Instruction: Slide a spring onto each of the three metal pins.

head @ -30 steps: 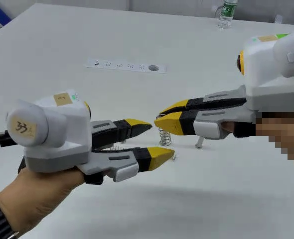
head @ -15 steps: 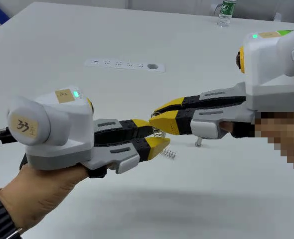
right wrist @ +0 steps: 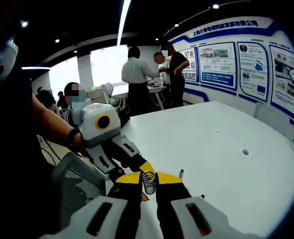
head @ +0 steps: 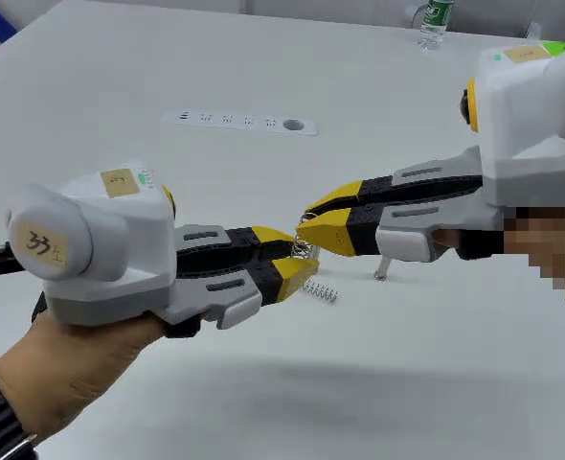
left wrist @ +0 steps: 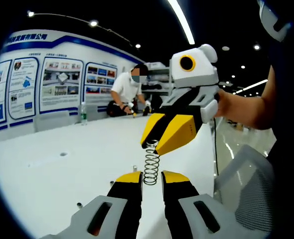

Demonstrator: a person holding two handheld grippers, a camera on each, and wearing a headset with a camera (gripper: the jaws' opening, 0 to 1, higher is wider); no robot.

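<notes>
A metal spring [head: 305, 248] hangs in the air between the two grippers, above the white table [head: 120, 86]. My left gripper [head: 297, 262] is shut on its lower end [left wrist: 151, 169]. My right gripper [head: 308, 225] is shut on the other end of the spring [right wrist: 148, 182]; in the left gripper view the right gripper [left wrist: 154, 142] pinches the spring's top. A second spring [head: 319, 290] lies flat on the table just below. One short metal pin [head: 382, 271] stands under the right gripper. Other pins [left wrist: 134, 168] [right wrist: 181, 173] stand on the table.
A white power strip [head: 239, 124] lies across the table farther back. A plastic bottle [head: 438, 21] stands at the far edge. Several people [right wrist: 137, 74] stand at desks well beyond the table.
The left gripper's jaws, open a second ago, have come together on the spring. The spring has left the table and is now held between both grippers.
</notes>
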